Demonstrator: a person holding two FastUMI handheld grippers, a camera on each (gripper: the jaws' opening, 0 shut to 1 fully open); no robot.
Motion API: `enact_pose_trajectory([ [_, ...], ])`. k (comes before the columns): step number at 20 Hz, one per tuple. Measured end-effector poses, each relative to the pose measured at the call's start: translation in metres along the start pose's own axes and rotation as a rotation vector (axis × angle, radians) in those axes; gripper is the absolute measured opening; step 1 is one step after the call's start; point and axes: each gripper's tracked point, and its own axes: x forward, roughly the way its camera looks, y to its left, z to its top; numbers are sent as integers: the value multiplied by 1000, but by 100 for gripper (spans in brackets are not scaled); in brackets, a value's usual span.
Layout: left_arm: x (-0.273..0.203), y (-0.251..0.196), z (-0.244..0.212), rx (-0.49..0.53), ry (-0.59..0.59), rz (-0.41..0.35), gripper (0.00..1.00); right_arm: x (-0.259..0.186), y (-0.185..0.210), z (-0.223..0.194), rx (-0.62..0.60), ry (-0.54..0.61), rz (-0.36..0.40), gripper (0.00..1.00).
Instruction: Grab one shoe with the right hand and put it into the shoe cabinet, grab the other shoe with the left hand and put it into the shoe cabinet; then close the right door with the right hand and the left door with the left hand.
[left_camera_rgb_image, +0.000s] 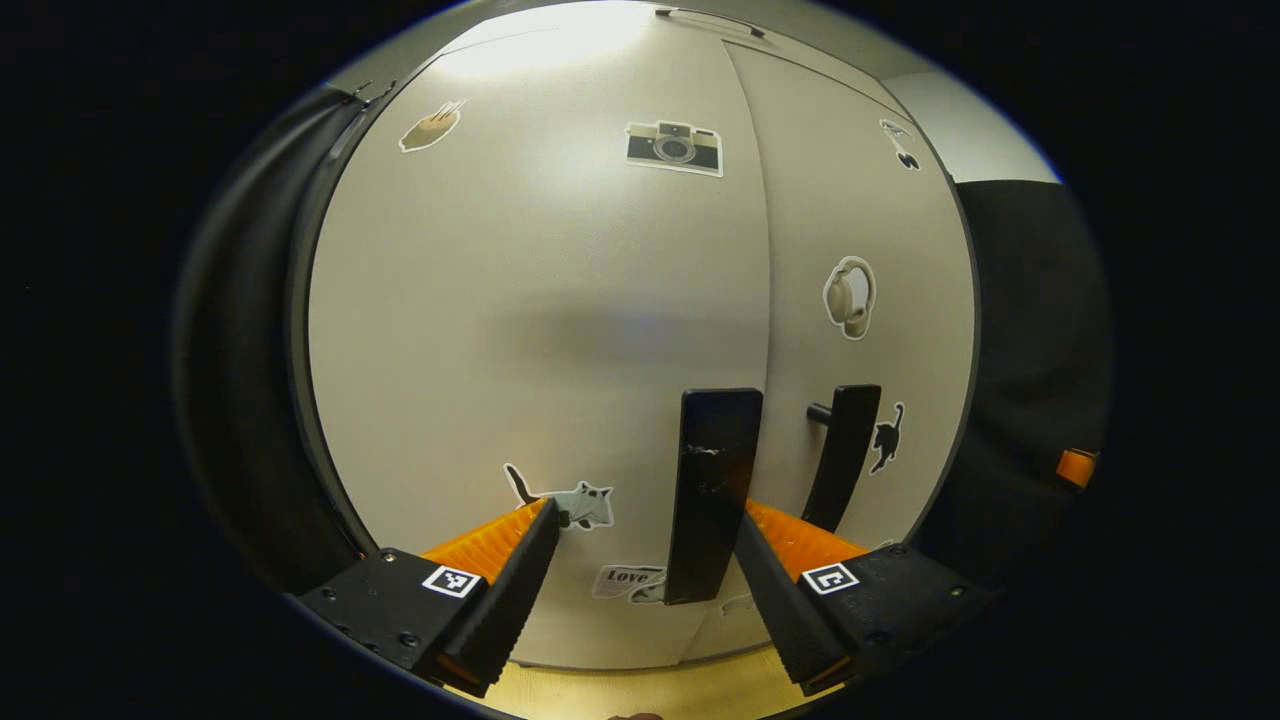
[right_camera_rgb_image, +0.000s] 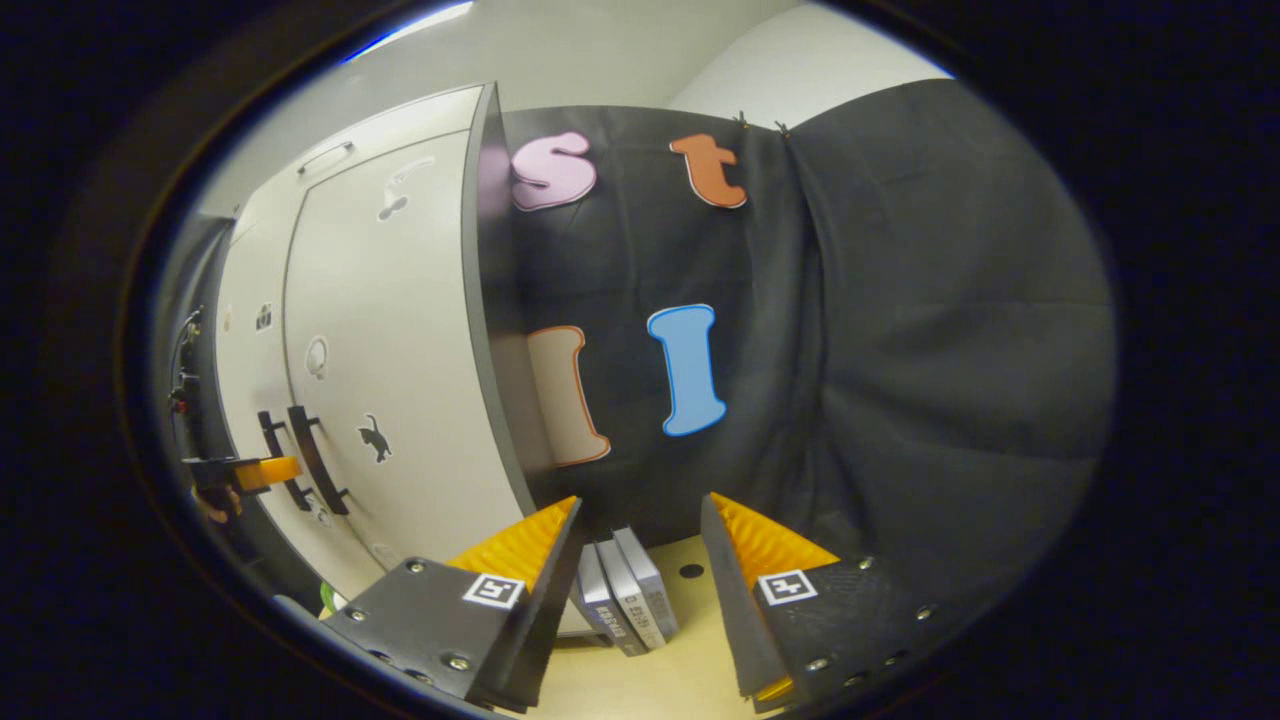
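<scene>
The shoe cabinet fills the left gripper view, its pale left door (left_camera_rgb_image: 520, 330) and right door (left_camera_rgb_image: 870, 220) both lying flush and covered in stickers. My left gripper (left_camera_rgb_image: 645, 530) is open, close up against the left door. The dark left handle (left_camera_rgb_image: 712, 480) stands between its fingers, right beside the right-hand finger (left_camera_rgb_image: 770, 580). The right handle (left_camera_rgb_image: 848, 450) is just beyond. In the right gripper view the cabinet (right_camera_rgb_image: 400, 380) is off to the left and my left gripper (right_camera_rgb_image: 262, 470) is at its handles (right_camera_rgb_image: 305, 460). My right gripper (right_camera_rgb_image: 640, 515) is open and holds nothing, facing the cloth wall.
Several thin grey books or boxes (right_camera_rgb_image: 625, 590) stand on the light wooden floor (right_camera_rgb_image: 680, 660) beside the cabinet's right side panel (right_camera_rgb_image: 495, 330). The black cloth wall (right_camera_rgb_image: 900, 350) hangs behind them. An orange bit of my right gripper (left_camera_rgb_image: 1075, 467) shows at the far right.
</scene>
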Motion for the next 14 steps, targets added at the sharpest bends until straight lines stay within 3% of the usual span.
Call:
enact_pose_trajectory([
  [8,0,-1,0,-5,-3,-5,100,-1,3,0,-1,-1,20,70],
  [14,-4,-5,1,11,8,-18,100,-2,17,-1,-9,3,81,70],
])
